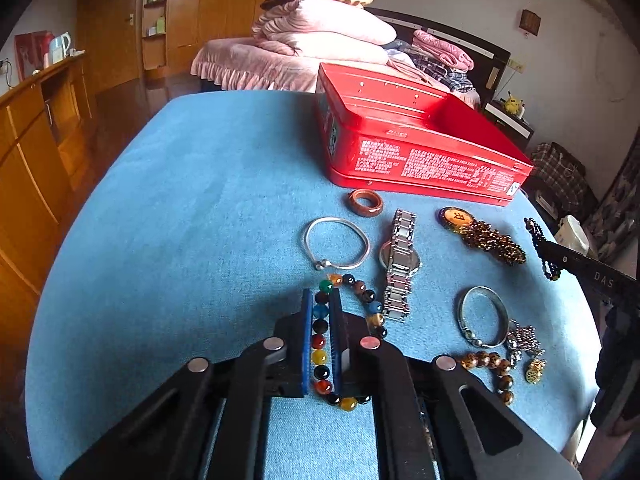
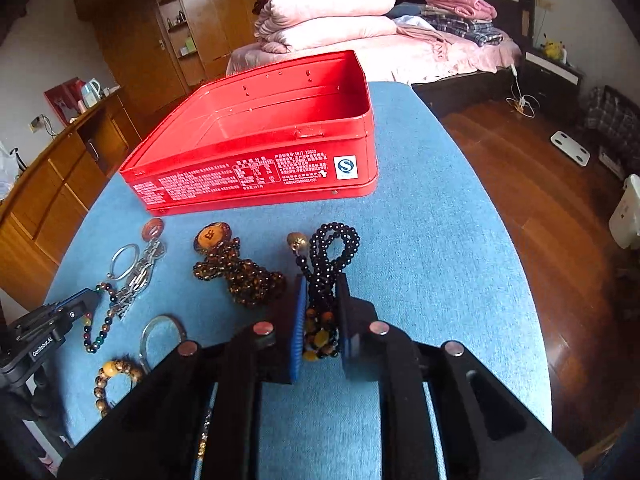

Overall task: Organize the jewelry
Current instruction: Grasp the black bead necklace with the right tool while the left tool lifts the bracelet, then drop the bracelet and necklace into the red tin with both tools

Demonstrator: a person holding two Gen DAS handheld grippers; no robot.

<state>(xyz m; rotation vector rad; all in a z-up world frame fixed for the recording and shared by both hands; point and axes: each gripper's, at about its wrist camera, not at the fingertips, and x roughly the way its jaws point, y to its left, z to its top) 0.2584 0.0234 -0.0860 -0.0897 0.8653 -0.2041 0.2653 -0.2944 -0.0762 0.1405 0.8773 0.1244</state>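
My left gripper (image 1: 322,298) is shut on a multicoloured bead bracelet (image 1: 320,344) that lies on the blue table; one side of its loop runs between the fingers. My right gripper (image 2: 322,284) is shut on a black bead necklace (image 2: 332,252) with amber beads near the jaws. An open, empty red tin box (image 2: 280,160) stands at the back of the table, and shows in the left wrist view (image 1: 420,152) too. Between them lie a silver watch (image 1: 398,264), a silver bangle (image 1: 336,242), a brown ring (image 1: 365,202) and a brown bead necklace with a pendant (image 1: 480,236).
A second silver bangle (image 1: 482,318), a tiger-eye bead bracelet (image 1: 492,368) and a small gold charm (image 1: 534,372) lie at the near right. The round table (image 1: 180,220) has a blue cloth. A bed with pink quilts (image 2: 360,20) stands behind it.
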